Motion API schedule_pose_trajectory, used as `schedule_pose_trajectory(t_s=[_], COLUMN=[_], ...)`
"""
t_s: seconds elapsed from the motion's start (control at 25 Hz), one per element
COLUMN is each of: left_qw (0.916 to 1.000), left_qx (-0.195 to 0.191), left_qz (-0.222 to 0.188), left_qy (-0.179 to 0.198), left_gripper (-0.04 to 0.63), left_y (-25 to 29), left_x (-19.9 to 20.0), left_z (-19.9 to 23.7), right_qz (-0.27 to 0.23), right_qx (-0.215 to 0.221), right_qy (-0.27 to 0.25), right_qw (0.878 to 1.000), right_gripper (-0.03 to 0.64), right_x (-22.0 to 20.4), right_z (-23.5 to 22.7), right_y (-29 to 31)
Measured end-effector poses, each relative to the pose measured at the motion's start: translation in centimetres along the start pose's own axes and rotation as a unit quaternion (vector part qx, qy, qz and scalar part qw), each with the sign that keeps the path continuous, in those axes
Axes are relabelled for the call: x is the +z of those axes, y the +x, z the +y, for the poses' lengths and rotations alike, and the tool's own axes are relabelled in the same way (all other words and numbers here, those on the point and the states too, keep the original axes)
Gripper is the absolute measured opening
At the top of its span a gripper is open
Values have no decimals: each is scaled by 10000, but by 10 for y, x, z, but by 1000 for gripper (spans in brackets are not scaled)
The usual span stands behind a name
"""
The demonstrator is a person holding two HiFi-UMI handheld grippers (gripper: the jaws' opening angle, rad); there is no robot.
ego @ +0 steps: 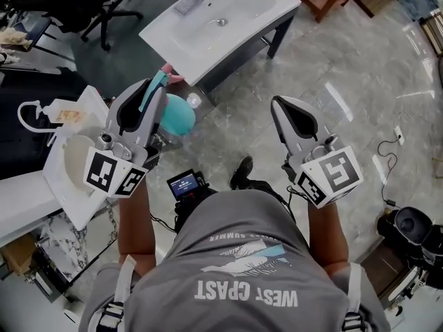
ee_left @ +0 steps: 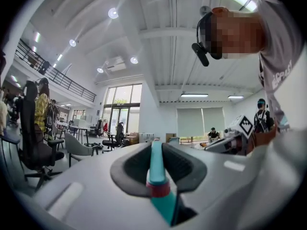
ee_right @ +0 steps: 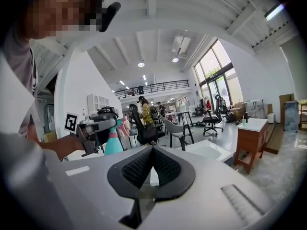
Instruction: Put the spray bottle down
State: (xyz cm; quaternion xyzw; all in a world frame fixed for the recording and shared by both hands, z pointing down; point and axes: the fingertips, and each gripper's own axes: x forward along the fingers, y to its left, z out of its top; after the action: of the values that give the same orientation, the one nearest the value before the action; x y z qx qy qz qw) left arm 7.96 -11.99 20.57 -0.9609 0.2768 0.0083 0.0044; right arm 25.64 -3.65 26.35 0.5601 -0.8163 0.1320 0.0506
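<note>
The teal spray bottle (ego: 178, 115) hangs in the air beside the white washbasin (ego: 259, 5). My left gripper (ego: 156, 85) is shut on its head. In the left gripper view the teal lever and red collar of the spray bottle (ee_left: 157, 169) sit pinched between the dark pads of the left gripper (ee_left: 157, 145). My right gripper (ego: 277, 102) is held out level to the right, jaws together with nothing in them. In the right gripper view the right gripper (ee_right: 152, 150) shows its pads meeting, and the spray bottle (ee_right: 113, 144) is seen at left, held up by the other gripper.
A white tray-like counter (ego: 93, 99) with a hand-wash bottle (ego: 59, 113) lies at the left. A small camera unit (ego: 185, 184) sits on the marble floor by my feet. An office chair (ego: 104, 9) stands at the back left, a dark pot (ego: 414, 223) at the right.
</note>
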Motion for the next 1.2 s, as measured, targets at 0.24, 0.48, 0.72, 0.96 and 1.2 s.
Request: schedule_pose_trajectory(t_s=[0.24,0.48,0.72,0.96,1.2], left_qw=[9996,9986,9972,9965,9957], left_qx=[283,512,738,829,906], left_qz=[14,25,-8,-26,-192], left_qy=[46,90,106,131,92], left_gripper=[67,67,67,67,67], left_y=[14,37,48,56,64], left_x=[-3,0,-1,-7,-9], left_z=[8,14,26,46,87], right_qz=[-28,-35,-87,-86,-15], right_qx=[91,222,331,297,33], right_qy=[-27,-22,-144,-160,-238], right_qw=[10000,9997,9993,9994,9997], right_gripper=[2,2,2,2,2], right_x=[1,7,14,19,20], right_z=[-19,-41,-51,-53,-54], right_y=[0,2,11,23,35])
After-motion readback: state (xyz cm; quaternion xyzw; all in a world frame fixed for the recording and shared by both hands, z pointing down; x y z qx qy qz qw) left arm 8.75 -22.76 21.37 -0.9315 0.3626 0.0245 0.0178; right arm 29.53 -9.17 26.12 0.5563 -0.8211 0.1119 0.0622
